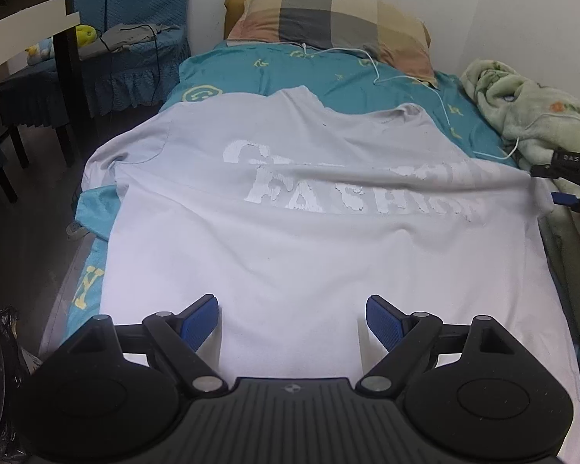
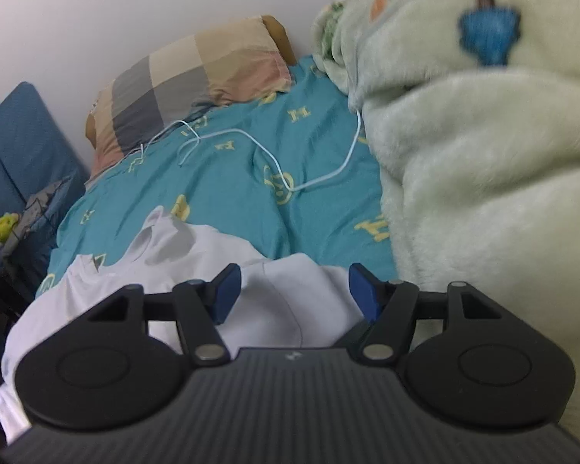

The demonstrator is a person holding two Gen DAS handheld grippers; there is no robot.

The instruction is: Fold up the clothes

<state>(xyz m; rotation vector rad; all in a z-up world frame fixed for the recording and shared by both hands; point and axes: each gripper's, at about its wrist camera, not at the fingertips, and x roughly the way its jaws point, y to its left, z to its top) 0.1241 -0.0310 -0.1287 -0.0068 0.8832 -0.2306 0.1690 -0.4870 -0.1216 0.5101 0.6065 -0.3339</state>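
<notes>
A pale grey T-shirt (image 1: pixel 290 201) with white cracked lettering lies spread flat on the teal bed sheet (image 1: pixel 328 73), collar toward the pillow. My left gripper (image 1: pixel 292 321) is open and empty, hovering over the shirt's lower hem area. My right gripper (image 2: pixel 294 290) is open and empty over the shirt's right sleeve (image 2: pixel 282 301), beside the fleece blanket. The right gripper also shows in the left wrist view (image 1: pixel 568 185) at the shirt's right edge.
A checked pillow (image 1: pixel 328 15) lies at the bed's head. A white cable (image 2: pixel 274 162) runs across the sheet. A bunched green fleece blanket (image 2: pixel 483 154) fills the bed's right side. Blue covered chairs (image 1: pixel 127 58) stand left of the bed.
</notes>
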